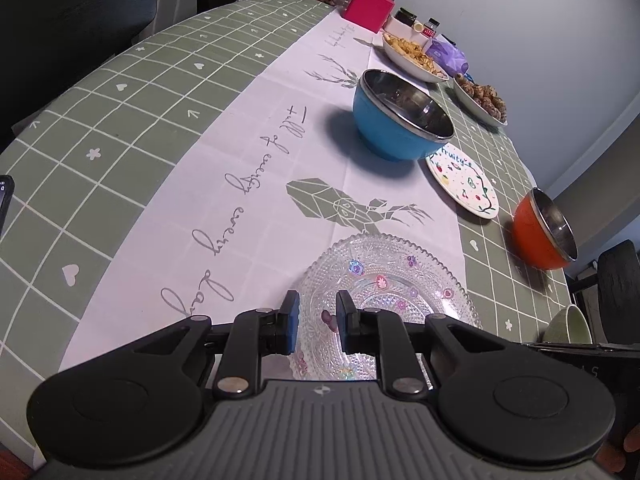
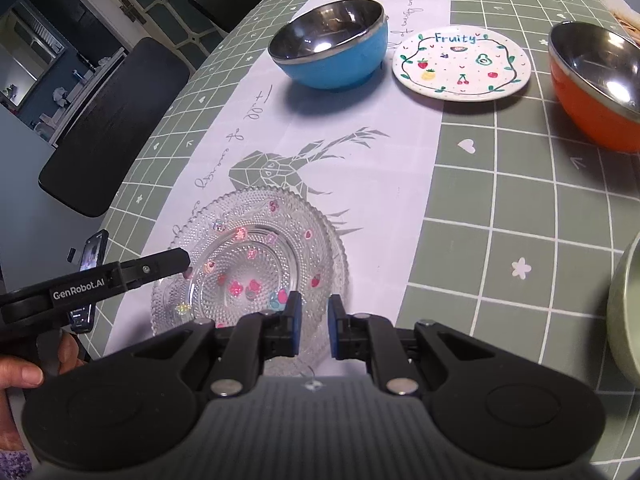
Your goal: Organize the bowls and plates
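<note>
I have both grippers low over the near edge of the table [image 2: 520,184], above the glass plate [image 2: 256,248]. The left gripper [image 1: 317,322] has its jaws drawn close together with only a narrow gap; I count them as closed, and nothing is pinched between them, though the plate's near rim lies under them. From the right camera its tip sits at the plate's left rim; I cannot tell whether it touches the glass. The right gripper [image 2: 311,326] is closed too and grips nothing; its jaws hang over the plate's near rim.

The glass plate lies flat on the white runner [image 2: 360,152], close to the near edge, partly over the printed deer. Further along the runner stands the blue bowl [image 2: 340,60], upright and empty. Just beside it, to the right, lies the small fruit plate [image 2: 460,64], half on the runner, half on the green checked cloth. The orange bowl [image 2: 592,96] stands near the right edge, apart from the fruit plate. A green bowl [image 2: 624,312] shows at the near right corner, cut off by the frame. Two dishes of food [image 1: 416,56] sit toward the far end of the table.
</note>
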Demonstrator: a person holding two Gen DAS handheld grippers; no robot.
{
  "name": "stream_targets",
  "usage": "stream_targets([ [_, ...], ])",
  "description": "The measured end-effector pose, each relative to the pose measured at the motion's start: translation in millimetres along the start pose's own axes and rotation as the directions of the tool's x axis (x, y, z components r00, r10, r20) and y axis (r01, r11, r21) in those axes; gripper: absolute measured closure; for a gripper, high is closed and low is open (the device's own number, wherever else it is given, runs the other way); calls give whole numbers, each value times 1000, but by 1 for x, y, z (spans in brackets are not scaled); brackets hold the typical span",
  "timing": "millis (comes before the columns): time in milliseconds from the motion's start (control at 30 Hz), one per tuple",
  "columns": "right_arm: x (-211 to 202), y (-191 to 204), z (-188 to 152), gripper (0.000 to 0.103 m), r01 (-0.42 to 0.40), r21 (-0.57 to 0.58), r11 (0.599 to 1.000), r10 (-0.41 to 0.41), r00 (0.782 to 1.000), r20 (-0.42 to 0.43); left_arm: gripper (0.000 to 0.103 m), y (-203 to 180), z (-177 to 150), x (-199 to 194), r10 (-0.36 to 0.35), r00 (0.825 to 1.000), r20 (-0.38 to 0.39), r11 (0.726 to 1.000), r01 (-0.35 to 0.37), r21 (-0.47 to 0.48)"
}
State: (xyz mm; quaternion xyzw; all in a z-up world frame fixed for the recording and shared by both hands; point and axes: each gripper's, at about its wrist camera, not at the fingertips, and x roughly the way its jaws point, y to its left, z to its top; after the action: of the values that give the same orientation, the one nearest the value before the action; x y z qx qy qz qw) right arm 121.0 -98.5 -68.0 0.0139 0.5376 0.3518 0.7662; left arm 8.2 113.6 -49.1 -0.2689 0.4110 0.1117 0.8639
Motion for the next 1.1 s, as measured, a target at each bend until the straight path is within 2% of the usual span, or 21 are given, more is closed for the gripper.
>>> stream_targets([
  [400, 9, 3, 1, 91, 5, -3, 1000, -5, 1000, -2, 82, 2, -1, 2, 25, 1000, 9, 1000, -25, 10],
  [567, 3, 7, 1, 90, 49, -36, 998, -48, 999, 22, 82, -2, -3, 5, 13, 1000, 2, 999, -13, 33],
  [767, 6, 15, -2, 90, 80, -95, 992, -79, 997, 21, 82, -8, -5, 8, 62, 998, 9, 995, -62, 82],
  [1100, 7, 27, -6, 90, 156, -177, 972, -150, 987, 50, 82, -19, -10, 8, 102, 994, 32, 980, -106, 168],
])
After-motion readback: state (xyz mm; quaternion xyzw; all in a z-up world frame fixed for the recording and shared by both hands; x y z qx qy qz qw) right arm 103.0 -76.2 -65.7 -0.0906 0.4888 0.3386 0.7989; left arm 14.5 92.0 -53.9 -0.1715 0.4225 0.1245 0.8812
